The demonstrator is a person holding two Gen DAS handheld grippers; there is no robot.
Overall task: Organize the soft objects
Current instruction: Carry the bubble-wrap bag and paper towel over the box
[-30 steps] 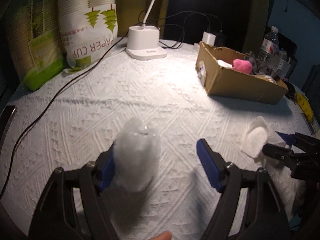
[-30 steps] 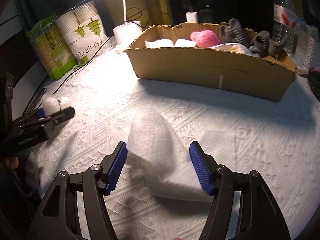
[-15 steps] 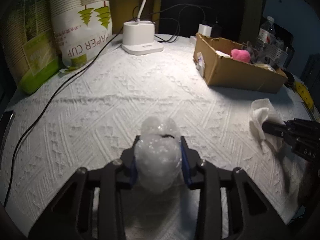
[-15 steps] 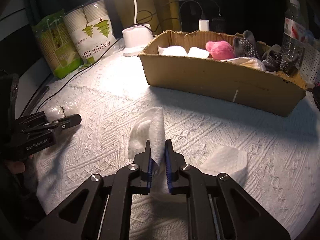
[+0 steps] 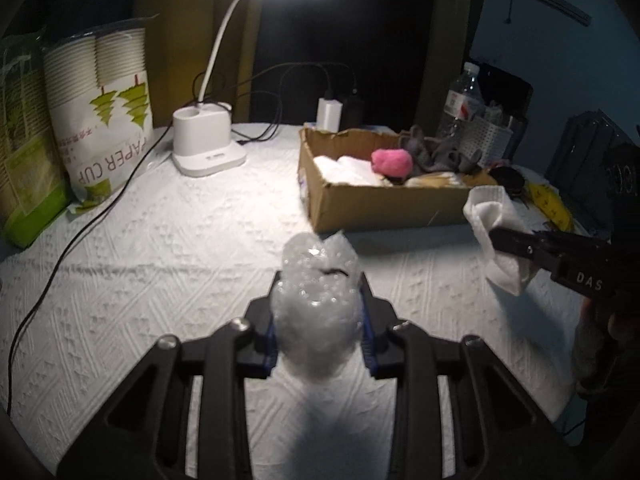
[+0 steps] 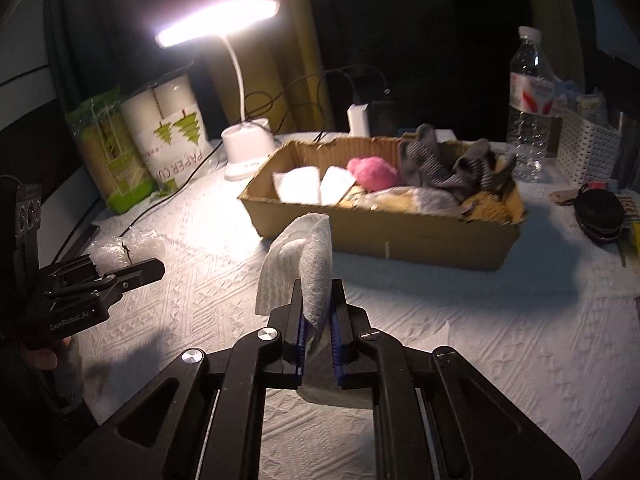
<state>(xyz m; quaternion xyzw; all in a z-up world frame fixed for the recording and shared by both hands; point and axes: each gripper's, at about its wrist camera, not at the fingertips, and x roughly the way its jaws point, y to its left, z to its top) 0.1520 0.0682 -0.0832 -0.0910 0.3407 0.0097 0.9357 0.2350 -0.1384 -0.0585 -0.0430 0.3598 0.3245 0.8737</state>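
Left gripper (image 5: 318,312) clamped on bubble wrap wad (image 5: 316,300), jaws just closed, wad bulging above the pads. Right gripper (image 6: 318,308) pinched nearly shut on folded white pad (image 6: 300,256), pad sticking up. Both lifted off white textured tablecloth (image 5: 160,264). Cardboard box (image 6: 420,236) of soft things farther back, lit desk lamp (image 5: 208,144) far left, dark room.

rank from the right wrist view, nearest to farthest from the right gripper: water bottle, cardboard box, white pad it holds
1. white pad, clamped in the right gripper
2. cardboard box, just ahead on the table
3. water bottle, far right, behind the box
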